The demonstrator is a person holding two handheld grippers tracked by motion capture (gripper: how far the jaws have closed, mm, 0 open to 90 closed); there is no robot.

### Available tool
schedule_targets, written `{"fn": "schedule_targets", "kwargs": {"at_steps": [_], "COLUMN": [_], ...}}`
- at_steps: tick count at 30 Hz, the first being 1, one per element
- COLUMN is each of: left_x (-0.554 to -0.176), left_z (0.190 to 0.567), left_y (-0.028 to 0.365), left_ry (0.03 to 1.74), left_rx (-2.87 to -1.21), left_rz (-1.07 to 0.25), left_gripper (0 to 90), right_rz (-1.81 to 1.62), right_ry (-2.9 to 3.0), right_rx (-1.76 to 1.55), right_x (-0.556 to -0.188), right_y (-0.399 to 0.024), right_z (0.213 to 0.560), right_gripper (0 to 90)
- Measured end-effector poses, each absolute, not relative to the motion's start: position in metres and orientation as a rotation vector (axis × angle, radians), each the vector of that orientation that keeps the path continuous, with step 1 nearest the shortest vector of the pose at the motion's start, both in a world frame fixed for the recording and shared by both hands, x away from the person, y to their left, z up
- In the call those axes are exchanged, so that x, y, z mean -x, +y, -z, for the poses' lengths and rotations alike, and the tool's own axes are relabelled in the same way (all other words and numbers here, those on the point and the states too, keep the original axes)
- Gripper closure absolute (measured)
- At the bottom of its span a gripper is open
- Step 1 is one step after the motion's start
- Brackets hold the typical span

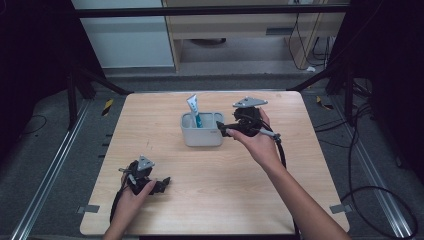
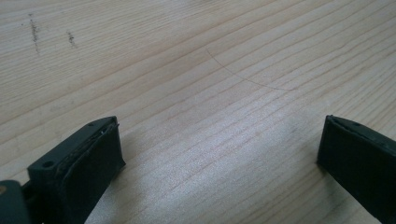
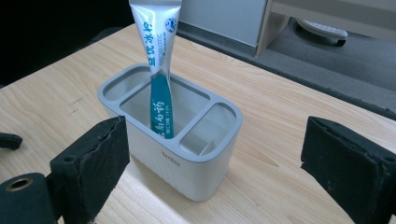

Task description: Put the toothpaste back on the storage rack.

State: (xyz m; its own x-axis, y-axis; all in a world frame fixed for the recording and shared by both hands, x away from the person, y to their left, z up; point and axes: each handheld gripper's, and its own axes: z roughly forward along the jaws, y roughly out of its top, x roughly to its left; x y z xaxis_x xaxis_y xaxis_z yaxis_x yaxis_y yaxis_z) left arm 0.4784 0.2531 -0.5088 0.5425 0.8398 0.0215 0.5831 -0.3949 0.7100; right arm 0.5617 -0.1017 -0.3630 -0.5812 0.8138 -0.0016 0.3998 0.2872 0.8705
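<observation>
We see the right gripper (image 1: 223, 128) held out over the middle of the desk (image 1: 210, 200), the forearm reaching diagonally from the lower right, wrist bent so the tool points left at the grey holder (image 1: 202, 136). Its fingers (image 3: 91, 158) are released, spread wide just beside the holder's near end without touching it. A white-and-teal tube (image 3: 159, 70) stands upright in the holder's middle compartment. The left gripper (image 1: 162, 184) rests low near the desk's front left corner, hand wrapped around it, fingers (image 2: 88, 163) likewise released over bare wood.
</observation>
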Motion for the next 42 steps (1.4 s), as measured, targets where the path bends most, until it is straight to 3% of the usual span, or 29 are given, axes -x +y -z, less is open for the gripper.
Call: {"fn": "schedule_targets", "kwargs": {"at_steps": [15,25,42], "left_x": [-0.478,-0.478,-0.478], "left_z": [0.509,0.509,0.509], "left_y": [0.253,0.253,0.253], "left_ry": [1.143,1.144,1.143], "left_rx": [-2.122,-2.122,-2.122], "left_rz": [-0.503,-0.503,-0.504], "left_gripper": [0.0,0.0,0.0], "right_rz": [-1.178,-1.138,-1.078], "right_ry": [2.141,2.144,2.16], "right_rx": [-1.072,-1.079,-1.219], "right_x": [-0.556,-0.553,-0.54], "right_y": [-0.129,-0.155,-0.209], "right_z": [0.369,0.377,0.425], "right_gripper": [7.2,15.7,15.0]}}
